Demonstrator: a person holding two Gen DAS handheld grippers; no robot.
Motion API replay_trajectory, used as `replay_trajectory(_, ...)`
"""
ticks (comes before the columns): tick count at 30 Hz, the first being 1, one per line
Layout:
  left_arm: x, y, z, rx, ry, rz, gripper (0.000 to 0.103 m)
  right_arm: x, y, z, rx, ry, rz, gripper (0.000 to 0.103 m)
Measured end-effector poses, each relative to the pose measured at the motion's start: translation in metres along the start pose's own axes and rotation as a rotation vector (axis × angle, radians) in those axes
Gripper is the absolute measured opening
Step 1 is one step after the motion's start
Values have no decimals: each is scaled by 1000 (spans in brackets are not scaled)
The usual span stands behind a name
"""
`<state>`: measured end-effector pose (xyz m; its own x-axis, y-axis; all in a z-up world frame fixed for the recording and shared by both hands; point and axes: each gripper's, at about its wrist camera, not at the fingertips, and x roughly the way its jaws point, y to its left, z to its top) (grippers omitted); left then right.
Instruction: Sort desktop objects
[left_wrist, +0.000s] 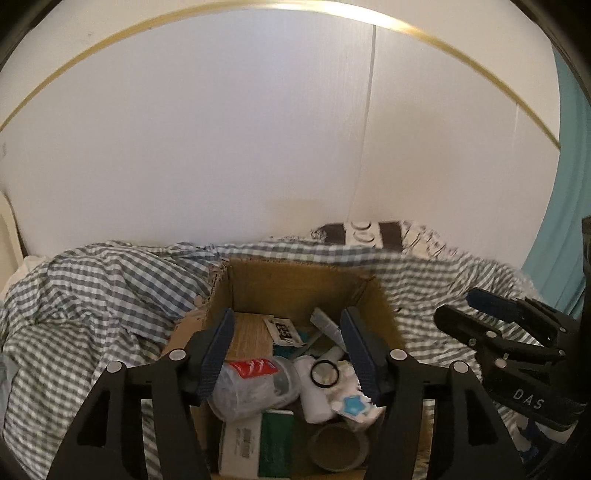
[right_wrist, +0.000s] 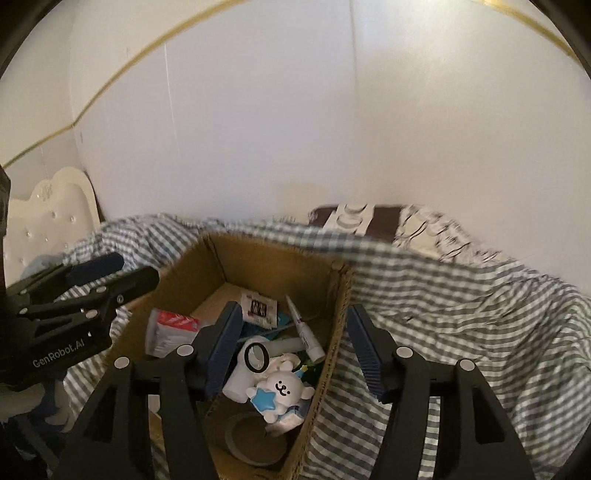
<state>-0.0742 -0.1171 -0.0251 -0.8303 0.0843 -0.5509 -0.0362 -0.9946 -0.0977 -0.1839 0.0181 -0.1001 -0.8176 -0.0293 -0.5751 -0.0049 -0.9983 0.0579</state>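
Both grippers hover over an open cardboard box (left_wrist: 295, 284) that sits on a bed covered in blue-and-white checked fabric (left_wrist: 92, 295). The left gripper (left_wrist: 288, 350) has its jaws spread apart with nothing between the pads, and the right gripper (right_wrist: 291, 350) is likewise parted and empty — it straddles the box's right-hand wall in its own view. No earlier picture shows how they came to stand so. The sorted things lie inside the box: a crumpled clear plastic bag with a red label (left_wrist: 255, 384), a white tube-shaped piece with a black ring (right_wrist: 255, 356), a small white bear figure holding a blue star (right_wrist: 280, 391), a roll of tape (left_wrist: 338, 446) near the front wall, a green-and-white carton (left_wrist: 258, 443) and a white sachet (right_wrist: 260, 306) toward the back.
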Motion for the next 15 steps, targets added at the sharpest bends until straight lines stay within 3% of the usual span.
replay_trajectory(5, -47, -14, 6, -4, -97, 25, 98, -51, -3, 6, 17, -73, -14, 63)
replay_trajectory(10, -87, -32, 8, 17, -179, 65, 103, -108, -9, 5, 54, -195, -66, 101)
replay_trajectory(15, -115, -47, 4, -12, -219, 62, 103, -158, -6, -4, 20, -293, -226, 103)
